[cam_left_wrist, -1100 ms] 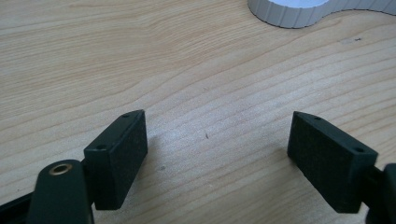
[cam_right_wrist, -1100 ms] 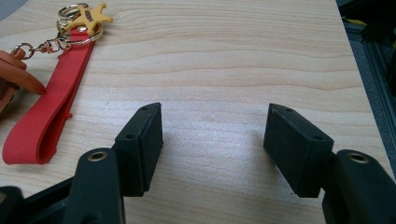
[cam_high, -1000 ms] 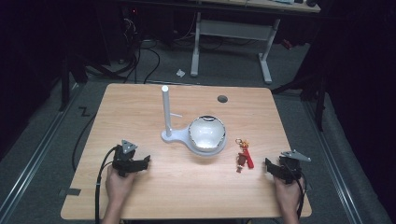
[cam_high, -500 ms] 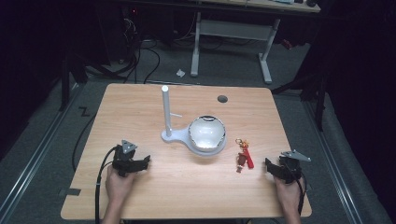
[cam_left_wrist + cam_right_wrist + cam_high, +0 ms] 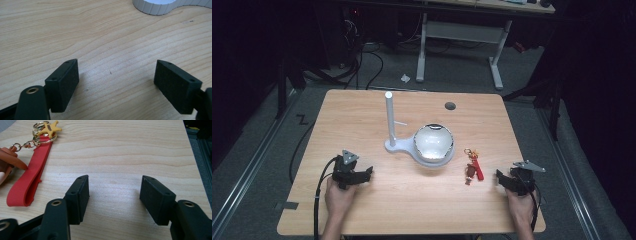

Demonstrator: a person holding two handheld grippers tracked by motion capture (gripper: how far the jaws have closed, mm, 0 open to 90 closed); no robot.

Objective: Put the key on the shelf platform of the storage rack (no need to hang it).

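Wooden table point(image 5: 362, 110) bears a bowl point(image 5: 433, 143) with unclear contents, both grippers point(image 5: 362, 176) point(image 5: 503, 179) gaping, right just narrowing.

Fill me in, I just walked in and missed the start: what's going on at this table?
A person sits at a wooden table with a gripper in each hand, both resting near the front edge. The left gripper is open over bare wood. The right gripper is also open, its jaws having just narrowed a little with nothing between them, beside a keychain with a red strap and a yellow star charm. A white stand with a round mirror-like dish sits mid-table, untouched.
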